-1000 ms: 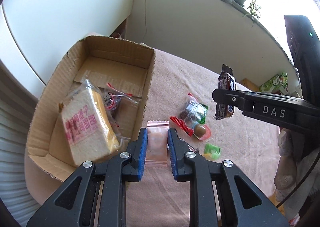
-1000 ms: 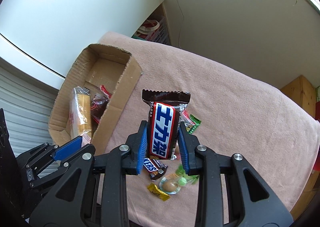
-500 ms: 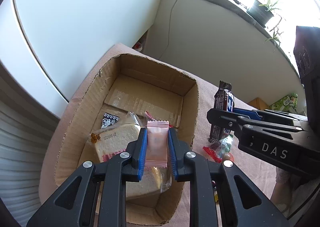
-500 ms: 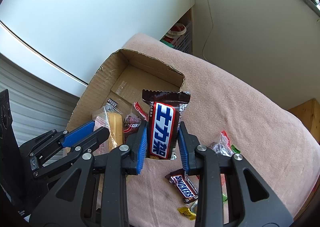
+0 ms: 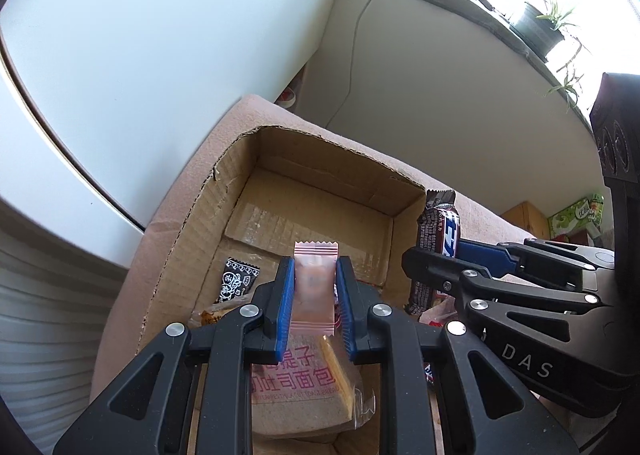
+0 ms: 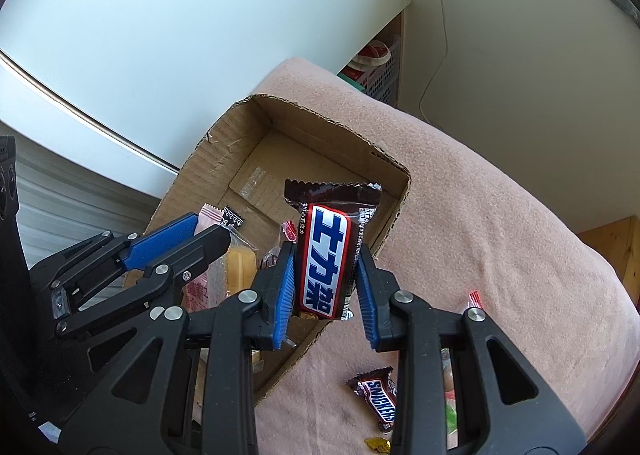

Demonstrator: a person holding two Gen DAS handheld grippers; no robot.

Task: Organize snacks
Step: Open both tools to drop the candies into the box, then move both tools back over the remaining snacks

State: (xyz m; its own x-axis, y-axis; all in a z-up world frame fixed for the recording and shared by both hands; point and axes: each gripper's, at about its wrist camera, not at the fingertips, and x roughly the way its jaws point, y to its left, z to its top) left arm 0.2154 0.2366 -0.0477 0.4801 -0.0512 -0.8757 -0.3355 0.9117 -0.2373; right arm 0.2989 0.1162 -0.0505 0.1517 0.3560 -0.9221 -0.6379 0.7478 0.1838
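An open cardboard box (image 5: 320, 143) (image 6: 320, 115) sits on a pink cloth. My left gripper (image 5: 314, 291) is shut on a pink candy packet (image 5: 314, 287) and holds it above the box interior; it also shows in the right wrist view (image 6: 208, 231). My right gripper (image 6: 326, 275) is shut on a brown Snickers bar (image 6: 330, 251) over the box's right wall; the bar also shows in the left wrist view (image 5: 438, 239). A wrapped bread slice (image 5: 296, 387) and a black-and-white packet (image 5: 236, 281) lie inside the box.
On the pink cloth (image 6: 500, 215), right of the box, lie a small Snickers (image 6: 378, 399), a yellow candy (image 6: 378, 443) and a red-tipped wrapper (image 6: 476, 299). White wall behind. A windowsill with potted plants (image 5: 540, 23) is at the far right.
Both grippers moved left from over the cloth to over the box, each keeping its snack. The loose candies slid toward the right and bottom of the views.
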